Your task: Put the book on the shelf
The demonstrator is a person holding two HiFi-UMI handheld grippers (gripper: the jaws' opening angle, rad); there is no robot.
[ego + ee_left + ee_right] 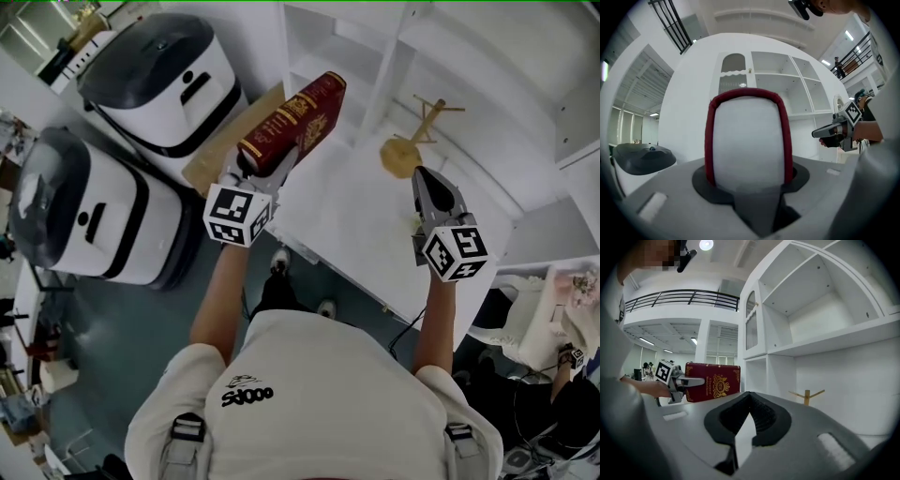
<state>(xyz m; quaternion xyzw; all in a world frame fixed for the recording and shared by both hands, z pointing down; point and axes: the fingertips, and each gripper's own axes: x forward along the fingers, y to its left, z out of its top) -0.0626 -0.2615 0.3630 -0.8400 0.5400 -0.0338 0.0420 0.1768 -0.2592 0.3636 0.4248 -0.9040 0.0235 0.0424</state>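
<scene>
A dark red book (292, 122) with gold print sits in my left gripper (270, 159), which is shut on its lower end; the book points towards the white shelf unit (403, 47). In the left gripper view the book's white page edge and red cover (748, 140) fill the space between the jaws. In the right gripper view the book (715, 379) is held level beside the open shelves (820, 319). My right gripper (422, 183) hovers over the white counter (347, 220); its jaws meet at the tips (749, 398) with nothing between them.
A small wooden stand (411, 141) is on the counter near the right gripper, also seen as a wooden stand (806, 396). Two white and black machines (164, 75) (84, 211) stand at the left, beside a brown board (225, 145). Another person's hand (567, 361) is at the right edge.
</scene>
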